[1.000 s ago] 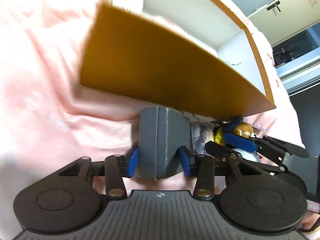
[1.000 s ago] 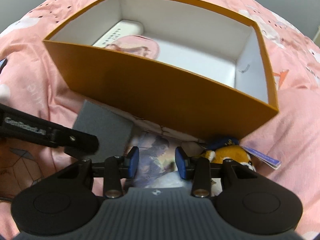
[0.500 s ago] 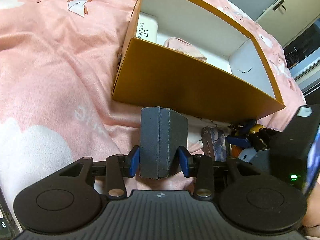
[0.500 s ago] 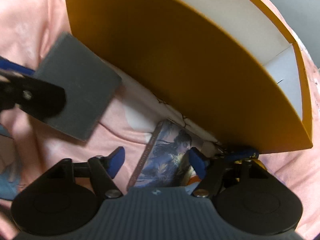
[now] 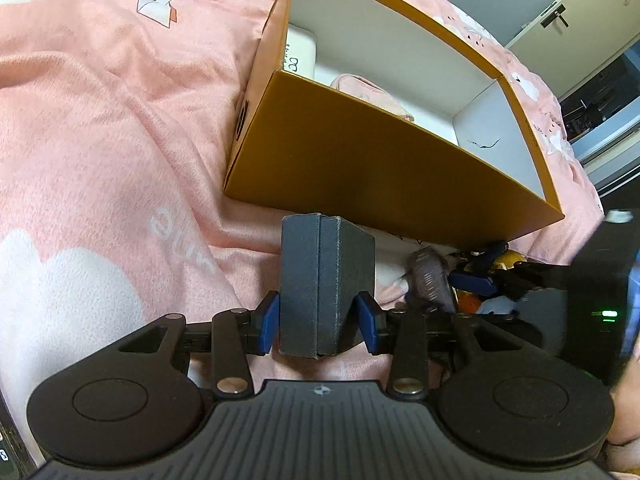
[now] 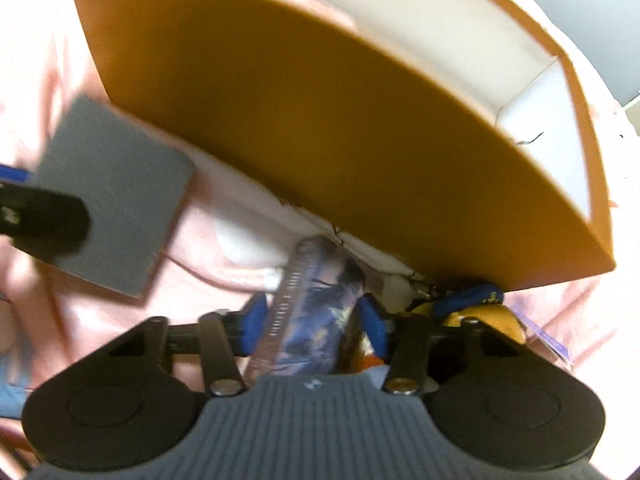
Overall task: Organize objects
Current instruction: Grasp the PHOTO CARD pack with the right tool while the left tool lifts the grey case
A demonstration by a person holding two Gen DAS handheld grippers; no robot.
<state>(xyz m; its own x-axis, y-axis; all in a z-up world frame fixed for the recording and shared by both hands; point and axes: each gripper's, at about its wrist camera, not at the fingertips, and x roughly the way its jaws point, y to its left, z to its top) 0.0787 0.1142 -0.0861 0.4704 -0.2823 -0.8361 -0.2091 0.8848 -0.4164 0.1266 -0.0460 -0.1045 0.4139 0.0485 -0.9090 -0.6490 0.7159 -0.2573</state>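
Now right tool (image 6: 314,322) clamps card pack (image 6: 312,312), previously untouched.

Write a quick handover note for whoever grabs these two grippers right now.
Left gripper: shut on the grey box, held upright above the pink bedding, just short of the orange box.
Right gripper: shut on the illustrated card pack, low by the orange box's near wall; the view is blurred.
Done: a white case and a pink item lie in the orange box.
Left: put the grey box and card pack in, then the plush toy lying by the box's near corner.
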